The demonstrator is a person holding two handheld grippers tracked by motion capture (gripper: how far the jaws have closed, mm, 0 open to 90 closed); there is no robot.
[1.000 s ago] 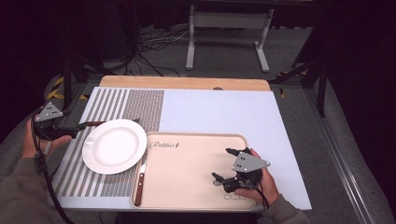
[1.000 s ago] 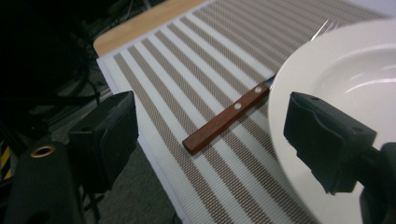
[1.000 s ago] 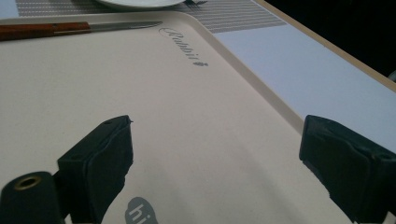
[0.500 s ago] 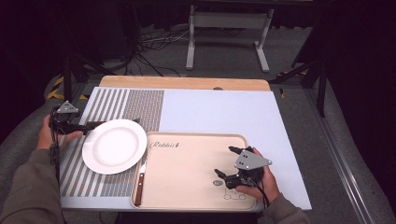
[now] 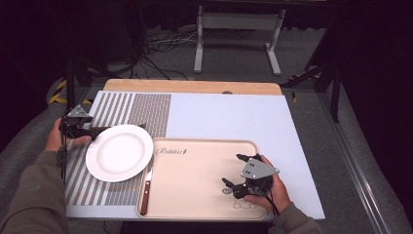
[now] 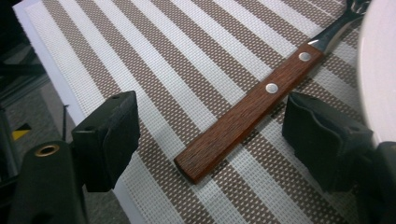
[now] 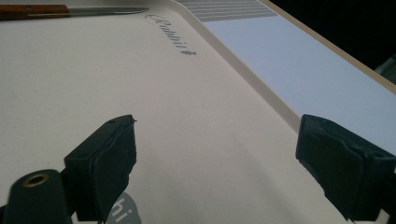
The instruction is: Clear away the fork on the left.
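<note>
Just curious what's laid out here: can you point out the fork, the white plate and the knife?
fork point(image 6: 247, 119): left gripper view, wooden handle.
white plate point(image 5: 119, 152): high view, centre.
knife point(image 5: 145, 195): high view, wooden handle.

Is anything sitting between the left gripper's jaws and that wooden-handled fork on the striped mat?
Nothing visible does. The left gripper is open with its jaws on either side of the fork's wooden handle, only bare striped placemat between them. The white plate lies beside the fork's metal neck, clear of the handle.

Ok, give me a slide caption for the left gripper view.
Open left gripper straddling a wooden-handled fork on the striped placemat.
</note>
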